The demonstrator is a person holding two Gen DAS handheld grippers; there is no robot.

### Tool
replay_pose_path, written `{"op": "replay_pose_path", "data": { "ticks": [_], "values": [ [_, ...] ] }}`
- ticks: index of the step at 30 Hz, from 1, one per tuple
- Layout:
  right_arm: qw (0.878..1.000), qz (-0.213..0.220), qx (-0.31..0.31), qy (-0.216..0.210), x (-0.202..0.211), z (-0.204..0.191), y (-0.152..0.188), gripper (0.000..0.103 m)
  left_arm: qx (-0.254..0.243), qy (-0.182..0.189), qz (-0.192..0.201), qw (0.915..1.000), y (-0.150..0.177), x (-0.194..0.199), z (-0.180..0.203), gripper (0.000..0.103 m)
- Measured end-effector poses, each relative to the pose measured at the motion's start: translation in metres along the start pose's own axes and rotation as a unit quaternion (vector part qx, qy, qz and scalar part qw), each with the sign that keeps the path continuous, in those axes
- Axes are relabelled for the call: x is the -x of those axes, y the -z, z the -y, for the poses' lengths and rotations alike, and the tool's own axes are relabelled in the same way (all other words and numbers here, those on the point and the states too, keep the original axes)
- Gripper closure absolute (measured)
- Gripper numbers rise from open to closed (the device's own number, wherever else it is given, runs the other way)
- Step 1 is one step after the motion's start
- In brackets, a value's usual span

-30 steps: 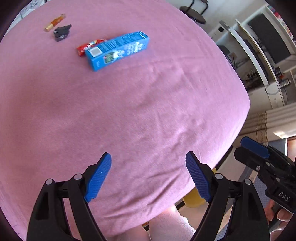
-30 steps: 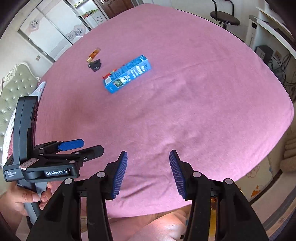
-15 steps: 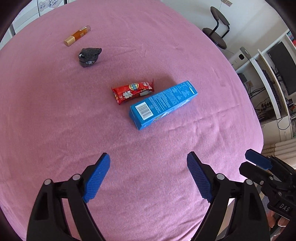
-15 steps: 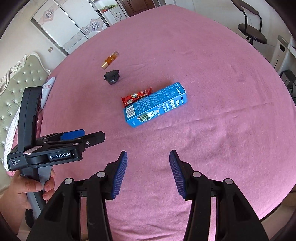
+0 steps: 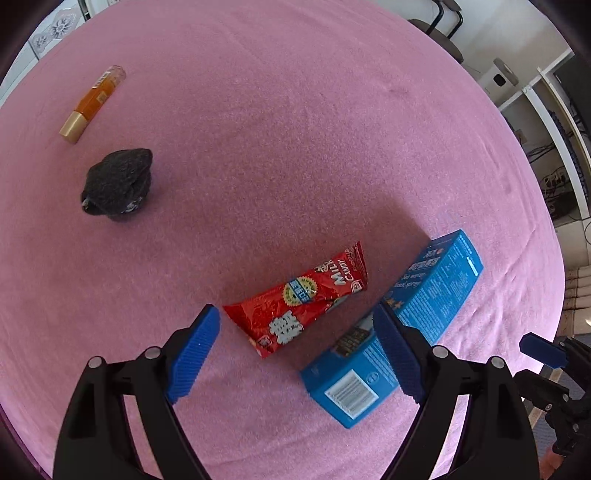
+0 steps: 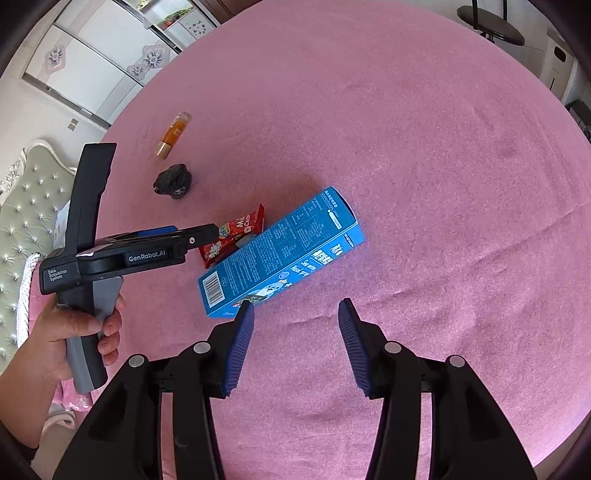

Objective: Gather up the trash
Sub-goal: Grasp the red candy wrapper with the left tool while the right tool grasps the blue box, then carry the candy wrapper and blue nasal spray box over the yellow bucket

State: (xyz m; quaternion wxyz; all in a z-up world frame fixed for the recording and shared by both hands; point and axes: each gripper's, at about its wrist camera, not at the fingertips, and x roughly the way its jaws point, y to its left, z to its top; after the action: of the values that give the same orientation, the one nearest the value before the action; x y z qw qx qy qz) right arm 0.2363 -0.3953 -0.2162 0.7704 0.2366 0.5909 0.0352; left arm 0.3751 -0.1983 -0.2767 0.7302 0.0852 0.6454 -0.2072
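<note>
A red candy wrapper (image 5: 303,299) lies on the pink tablecloth (image 5: 295,129), beside a blue carton (image 5: 399,328) lying on its side. My left gripper (image 5: 299,347) is open, its fingers straddling the wrapper's near end from above. In the right wrist view the wrapper (image 6: 236,236) is partly hidden behind the left gripper (image 6: 192,236). My right gripper (image 6: 295,343) is open and empty, just short of the blue carton (image 6: 280,254). A black crumpled lump (image 5: 118,181) and a small orange bottle (image 5: 92,103) lie farther off to the left.
The table's right edge (image 5: 546,258) drops toward shelving and cables. A chair (image 6: 495,29) stands beyond the far edge. A padded headboard (image 6: 26,206) and cabinets (image 6: 103,62) lie to the left of the table.
Both grippers have moved forward over the table. The left one now brackets the red wrapper; the right one has come close to the blue carton. Both stayed open.
</note>
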Motion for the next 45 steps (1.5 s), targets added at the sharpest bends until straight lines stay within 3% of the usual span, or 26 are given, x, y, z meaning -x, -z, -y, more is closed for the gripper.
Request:
{"op": "replay_pose_path", "data": {
  "ticks": [6, 10, 11, 12, 14, 15, 18, 22, 30, 36, 40, 45],
  "values": [
    [0.999, -0.008, -0.045, -0.008, -0.021, 0.006, -0.006, 0.055, -0.061, 0.023, -0.059, 0.9961, -0.010, -0.047, 0.003, 0.020],
    [0.997, -0.009, -0.073, -0.012, -0.026, 0.006, -0.007, 0.055, -0.092, 0.023, -0.063, 0.9935, -0.008, -0.056, 0.003, 0.023],
    [0.996, -0.008, -0.082, -0.015, -0.028, 0.005, -0.007, 0.055, -0.096, 0.022, -0.061, 0.9933, -0.008, -0.056, 0.003, 0.028],
    [0.996, -0.007, -0.090, -0.017, -0.029, 0.004, -0.007, 0.055, -0.100, 0.010, -0.057, 0.9933, -0.007, -0.055, 0.002, 0.043],
    [0.994, -0.009, -0.104, -0.019, -0.034, 0.000, -0.007, 0.054, -0.112, -0.004, -0.051, 0.9924, -0.004, -0.053, -0.001, 0.057],
    [0.994, -0.011, -0.110, -0.019, -0.038, -0.002, -0.008, 0.054, -0.110, -0.005, -0.044, 0.9929, -0.003, -0.051, -0.005, 0.068],
    [0.991, -0.012, -0.129, -0.016, -0.047, -0.007, -0.009, 0.053, -0.083, 0.017, -0.034, 0.9958, -0.001, -0.043, -0.023, 0.071],
    [0.984, 0.001, -0.180, 0.003, -0.052, -0.010, -0.013, 0.040, -0.054, 0.028, -0.024, 0.9979, 0.002, -0.036, -0.039, 0.071],
    [0.956, 0.003, -0.274, 0.101, -0.071, -0.025, -0.024, 0.042, -0.023, 0.054, -0.020, 0.9981, 0.012, -0.032, -0.062, 0.071],
    [0.939, -0.026, -0.316, 0.134, -0.095, -0.024, -0.024, 0.047, -0.010, 0.062, -0.021, 0.9978, 0.021, -0.033, -0.075, 0.071],
    [0.948, -0.036, -0.284, 0.137, -0.098, -0.031, -0.021, 0.052, 0.000, 0.066, -0.018, 0.9977, 0.029, -0.029, -0.091, 0.071],
    [0.975, -0.053, -0.211, 0.052, -0.098, -0.032, -0.001, 0.057, 0.034, 0.082, -0.023, 0.9958, 0.046, -0.022, -0.100, 0.071]
  ]
}}
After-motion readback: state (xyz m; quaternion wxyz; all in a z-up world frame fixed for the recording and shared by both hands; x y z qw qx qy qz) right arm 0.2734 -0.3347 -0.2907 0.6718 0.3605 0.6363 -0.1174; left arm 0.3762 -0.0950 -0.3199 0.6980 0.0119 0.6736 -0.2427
